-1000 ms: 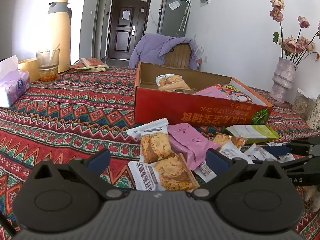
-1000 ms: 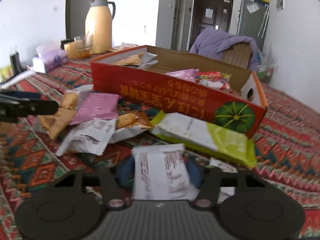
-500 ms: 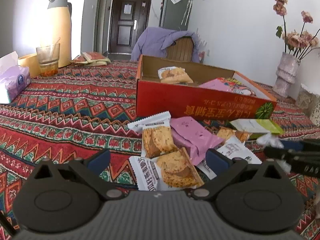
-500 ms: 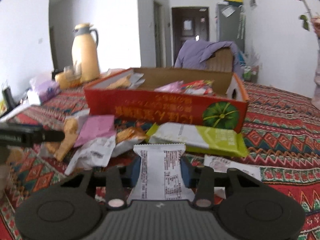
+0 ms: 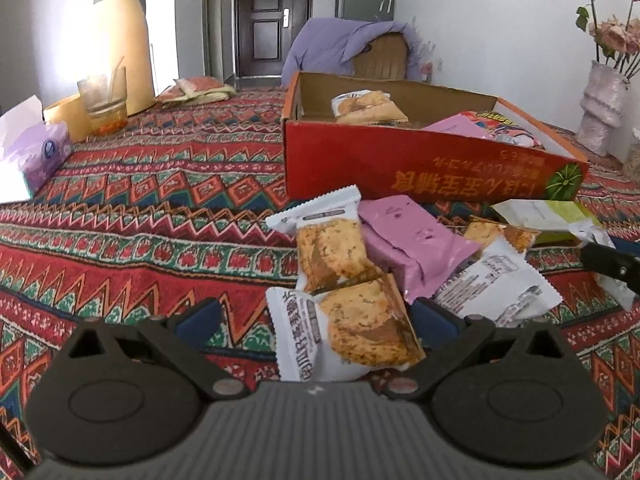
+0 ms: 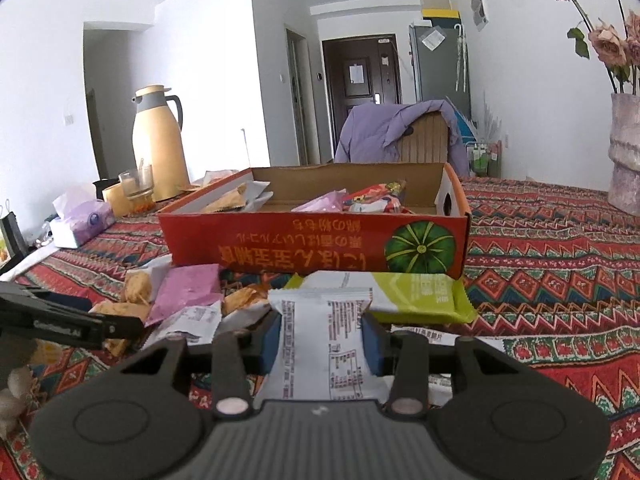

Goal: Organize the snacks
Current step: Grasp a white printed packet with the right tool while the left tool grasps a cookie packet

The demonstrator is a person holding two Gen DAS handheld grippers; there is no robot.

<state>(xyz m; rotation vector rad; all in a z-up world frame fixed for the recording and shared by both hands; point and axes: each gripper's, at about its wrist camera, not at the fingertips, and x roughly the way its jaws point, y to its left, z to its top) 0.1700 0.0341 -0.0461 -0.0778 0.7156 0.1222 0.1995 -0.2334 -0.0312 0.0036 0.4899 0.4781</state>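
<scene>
A red cardboard box (image 5: 420, 172) with several snack packets in it stands on the patterned tablecloth; it also shows in the right wrist view (image 6: 312, 244). A pile of loose packets lies in front of it. My left gripper (image 5: 316, 320) is open, its jaws on either side of a cookie packet (image 5: 352, 336) on the cloth. A second cookie packet (image 5: 328, 248) and a pink packet (image 5: 412, 240) lie just beyond. My right gripper (image 6: 322, 340) is shut on a white snack packet (image 6: 324, 344), held above the cloth in front of the box. A green-and-white packet (image 6: 400, 296) lies under it.
A yellow thermos (image 5: 120, 40), a glass (image 5: 102, 100) and a tissue pack (image 5: 32, 152) stand at the far left. A vase with dried roses (image 5: 604, 104) stands at the far right. A chair with a purple jacket (image 5: 360, 48) is behind the box.
My right gripper has lifted the white packet up and turned to face the box. My left gripper has moved forward so its jaws flank the nearest cookie packet.
</scene>
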